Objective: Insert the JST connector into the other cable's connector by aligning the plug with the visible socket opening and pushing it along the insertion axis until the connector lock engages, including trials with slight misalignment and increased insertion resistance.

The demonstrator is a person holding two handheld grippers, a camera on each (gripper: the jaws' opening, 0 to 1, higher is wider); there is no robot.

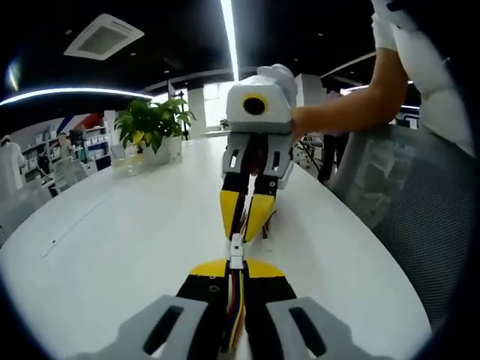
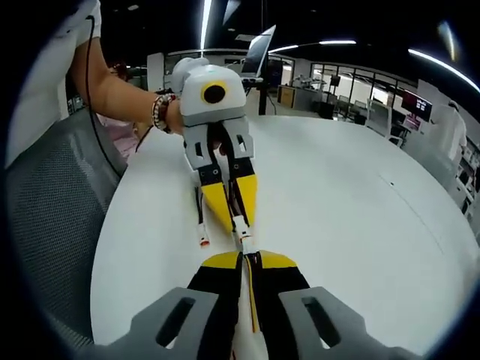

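Observation:
My left gripper (image 1: 236, 267) is shut on a cable of coloured wires (image 1: 235, 307) that ends in a small white JST connector (image 1: 236, 250). The right gripper (image 1: 243, 225) faces it tip to tip, its yellow fingers (image 1: 259, 214) closed over the mating end. In the right gripper view my right gripper (image 2: 247, 259) is shut on a thin yellow-wired cable (image 2: 252, 300). The white connector (image 2: 241, 225) sits between it and the left gripper (image 2: 234, 216). The two connector halves touch; I cannot tell whether they are locked. Both hover just above the white table (image 1: 112, 240).
A loose cable end with a white and red plug (image 2: 204, 241) hangs beside the left gripper. A potted plant (image 1: 154, 124) stands at the table's far side. A grey mesh chair (image 1: 420, 217) borders the table edge, and a person's forearm (image 1: 352, 105) reaches over it.

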